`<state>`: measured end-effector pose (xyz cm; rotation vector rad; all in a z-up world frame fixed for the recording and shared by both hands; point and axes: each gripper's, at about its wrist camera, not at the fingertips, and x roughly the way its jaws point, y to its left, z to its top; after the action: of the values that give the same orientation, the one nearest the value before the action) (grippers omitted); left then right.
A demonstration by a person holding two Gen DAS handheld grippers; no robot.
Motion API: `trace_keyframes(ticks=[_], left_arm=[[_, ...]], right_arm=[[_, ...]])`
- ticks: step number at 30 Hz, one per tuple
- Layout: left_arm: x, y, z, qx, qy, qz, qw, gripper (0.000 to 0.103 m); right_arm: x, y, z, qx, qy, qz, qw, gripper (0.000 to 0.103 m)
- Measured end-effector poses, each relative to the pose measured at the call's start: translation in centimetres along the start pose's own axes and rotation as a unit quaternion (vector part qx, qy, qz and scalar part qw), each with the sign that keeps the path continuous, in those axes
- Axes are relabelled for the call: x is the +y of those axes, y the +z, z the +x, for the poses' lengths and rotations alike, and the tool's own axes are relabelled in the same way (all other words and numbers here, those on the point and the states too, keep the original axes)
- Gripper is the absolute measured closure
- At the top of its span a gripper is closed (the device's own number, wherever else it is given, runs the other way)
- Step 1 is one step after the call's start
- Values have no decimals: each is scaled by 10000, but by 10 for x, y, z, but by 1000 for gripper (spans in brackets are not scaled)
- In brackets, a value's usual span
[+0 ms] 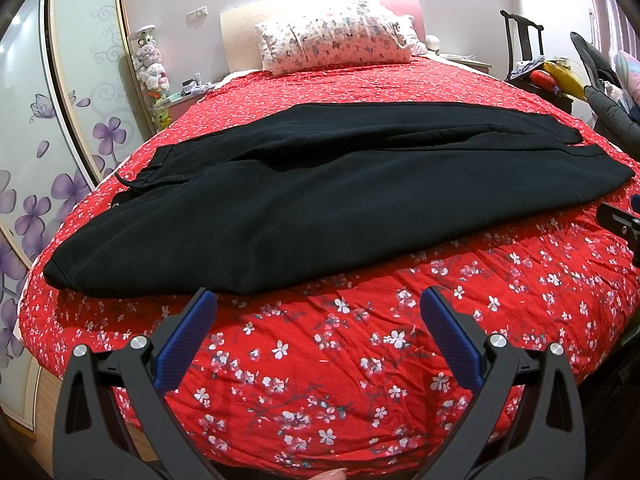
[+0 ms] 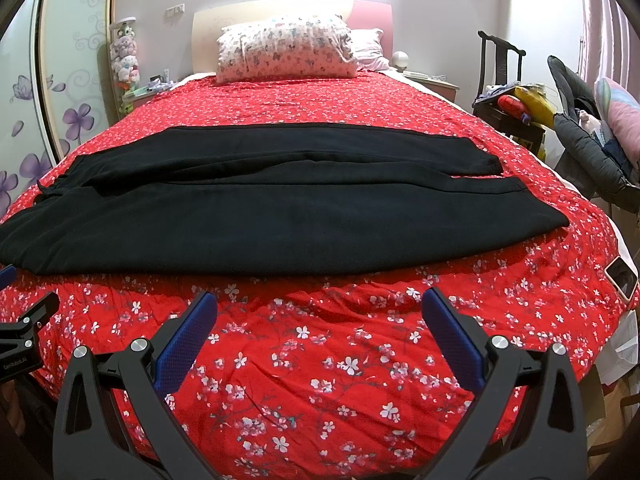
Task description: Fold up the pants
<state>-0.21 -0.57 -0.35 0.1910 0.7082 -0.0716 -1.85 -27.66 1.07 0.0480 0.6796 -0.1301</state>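
Currently the left gripper (image 1: 318, 304) hangs with its jaws spread wide and nothing between them, just short of the near edge of the black pants (image 1: 320, 184). Likewise the right gripper (image 2: 319, 306) gapes empty; the pants (image 2: 280, 216) lie flat ahead across the red floral bedspread (image 2: 340, 360), waistband leftward.

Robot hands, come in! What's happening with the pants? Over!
Left gripper open, right gripper open, both empty. Black pants flat across red bedspread, legs side by side. Nothing in the way.
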Motion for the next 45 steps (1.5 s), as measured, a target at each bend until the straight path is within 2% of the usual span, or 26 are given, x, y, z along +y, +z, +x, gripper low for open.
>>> trace_keyframes(ticks=[21,27,31,36,40,45], left_arm=[[0,0,0,7,-4,-2,10000,2],[-1,6,4,85,-98,-4,9999,2],[-2,21,3,146,-227,-53,9996,2],[0,54,0,-79,-143,-112,9998,2],[1,82,8,-172,-247,-413,9987,2],[8,96,31,-123,-764,-1031,9917,2]], right_arm=[[-1,3,0,16,38,48,10000,1],[-17,4,7,133,315,401,9986,1],[-38,13,10,165,668,796,9944,1],[-78,48,16,-10,793,1103,9907,1],[-123,98,35,-86,749,1361,9878,1],[-180,167,88,136,593,1465,9873,1]])
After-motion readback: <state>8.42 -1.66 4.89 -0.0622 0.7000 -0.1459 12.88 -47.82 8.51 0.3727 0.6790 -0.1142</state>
